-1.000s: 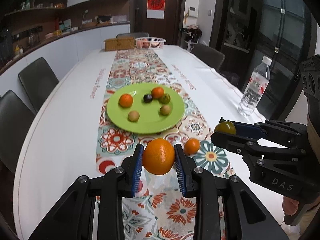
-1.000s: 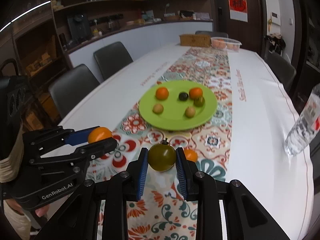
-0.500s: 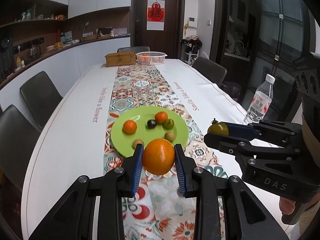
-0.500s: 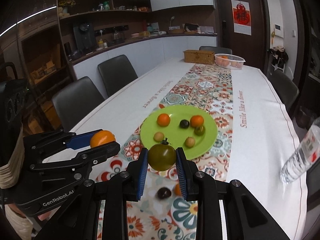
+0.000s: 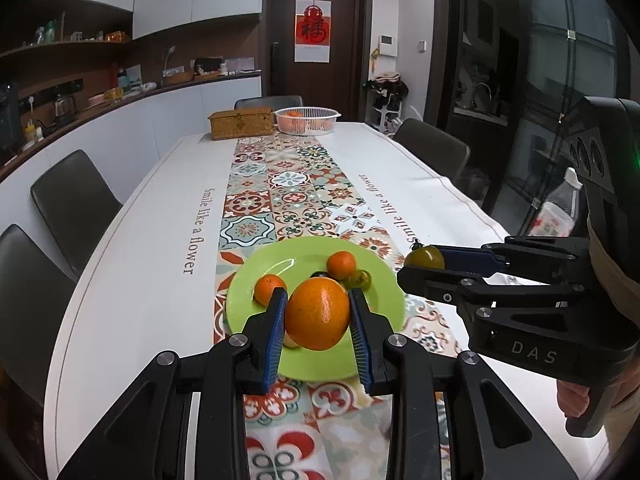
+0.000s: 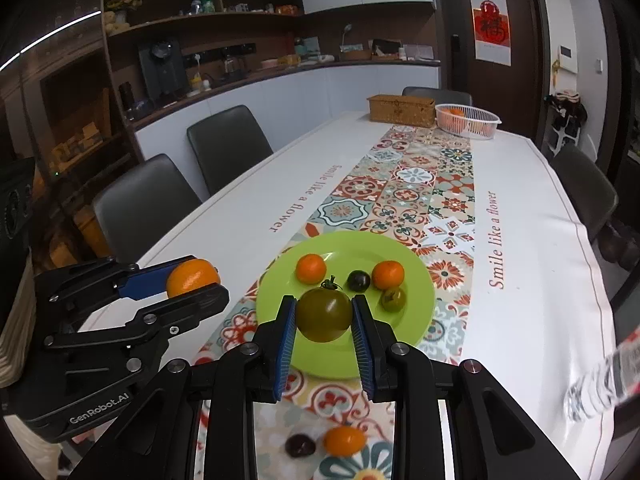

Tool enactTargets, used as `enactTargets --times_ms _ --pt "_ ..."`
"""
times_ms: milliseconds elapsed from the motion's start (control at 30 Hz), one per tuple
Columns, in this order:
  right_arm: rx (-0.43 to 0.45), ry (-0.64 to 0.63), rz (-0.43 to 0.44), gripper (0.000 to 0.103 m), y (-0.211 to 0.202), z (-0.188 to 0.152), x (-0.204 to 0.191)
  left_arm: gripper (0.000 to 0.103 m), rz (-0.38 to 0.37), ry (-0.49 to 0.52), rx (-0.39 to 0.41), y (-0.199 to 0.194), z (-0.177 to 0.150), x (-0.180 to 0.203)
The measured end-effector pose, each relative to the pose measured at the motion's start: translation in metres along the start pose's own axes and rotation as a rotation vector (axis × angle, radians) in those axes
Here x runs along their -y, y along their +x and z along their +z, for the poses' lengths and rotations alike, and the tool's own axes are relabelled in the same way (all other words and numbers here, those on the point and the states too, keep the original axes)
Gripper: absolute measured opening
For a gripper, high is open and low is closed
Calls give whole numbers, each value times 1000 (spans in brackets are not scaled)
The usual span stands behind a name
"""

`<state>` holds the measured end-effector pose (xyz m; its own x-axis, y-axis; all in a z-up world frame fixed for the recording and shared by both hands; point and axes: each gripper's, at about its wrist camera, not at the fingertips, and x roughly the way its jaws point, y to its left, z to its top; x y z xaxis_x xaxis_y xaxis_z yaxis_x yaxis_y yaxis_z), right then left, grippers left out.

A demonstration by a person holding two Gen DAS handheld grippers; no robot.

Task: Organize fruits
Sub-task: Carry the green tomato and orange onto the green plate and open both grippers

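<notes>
My left gripper (image 5: pixel 318 314) is shut on a large orange (image 5: pixel 317 313), held in the air in front of the green plate (image 5: pixel 256 280). My right gripper (image 6: pixel 324 314) is shut on a green tomato (image 6: pixel 325 315) with a stem, also above the plate's (image 6: pixel 416 280) near part. On the plate lie two small oranges (image 6: pixel 311 268) (image 6: pixel 388 274), a dark fruit (image 6: pixel 358 280) and a small green tomato (image 6: pixel 393 299). Below my right gripper a small orange (image 6: pixel 344 441) and a dark fruit (image 6: pixel 300 445) lie on the runner. Each gripper shows in the other's view, left (image 6: pixel 192 280) and right (image 5: pixel 426 260).
The long table has a white cloth with a patterned runner (image 5: pixel 296 184). At its far end stand a wicker box (image 5: pixel 242 122) and a white basket (image 5: pixel 307 120) with fruit. A water bottle (image 6: pixel 600 380) stands at the right edge. Dark chairs (image 6: pixel 228 140) line both sides.
Both grippers have pulled back and risen a little with their fruits. The plate now sits farther off and lower behind them. Two loose fruits on the runner have come into the right wrist view.
</notes>
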<state>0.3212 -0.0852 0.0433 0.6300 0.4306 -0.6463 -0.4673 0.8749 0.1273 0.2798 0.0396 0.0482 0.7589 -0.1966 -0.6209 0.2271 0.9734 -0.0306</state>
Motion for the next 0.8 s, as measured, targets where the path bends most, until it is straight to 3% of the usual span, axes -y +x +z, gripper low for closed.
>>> enactTargets --times_ms 800 --pt "-156 -26 -3 29 111 4 33 31 -74 -56 -150 116 -6 -37"
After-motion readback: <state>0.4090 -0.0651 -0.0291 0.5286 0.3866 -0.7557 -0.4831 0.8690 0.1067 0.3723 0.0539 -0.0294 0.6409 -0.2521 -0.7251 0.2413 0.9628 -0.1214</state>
